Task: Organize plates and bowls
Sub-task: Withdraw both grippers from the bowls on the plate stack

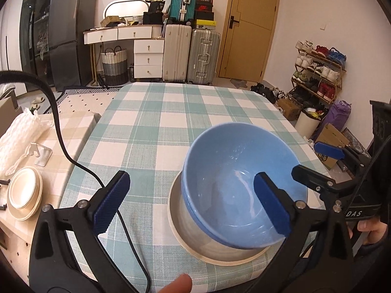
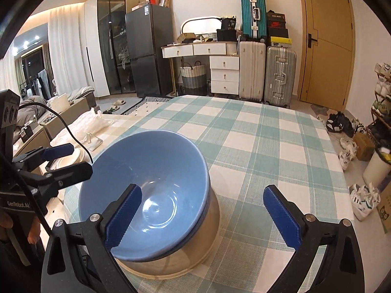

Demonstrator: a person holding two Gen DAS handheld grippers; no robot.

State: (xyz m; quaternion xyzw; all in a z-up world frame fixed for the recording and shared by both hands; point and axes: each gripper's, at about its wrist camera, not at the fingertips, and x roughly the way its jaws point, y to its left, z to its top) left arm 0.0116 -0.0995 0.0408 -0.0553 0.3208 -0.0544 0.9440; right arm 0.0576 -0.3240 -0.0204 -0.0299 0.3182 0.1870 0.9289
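Observation:
A stack of blue bowls sits on a cream plate near the front edge of the checked table. It also shows in the right wrist view, on the same plate. My left gripper is open, its right finger inside the top bowl, its left finger over the cloth. My right gripper is open, its left finger over the bowl's inside, its right finger beside the stack. Each gripper shows at the edge of the other's view.
A stack of cream plates lies on the side cabinet at the left, beside a small metal stand and a white plastic bag. A black cable runs over the table's left edge. The teal checked tablecloth stretches beyond the bowls.

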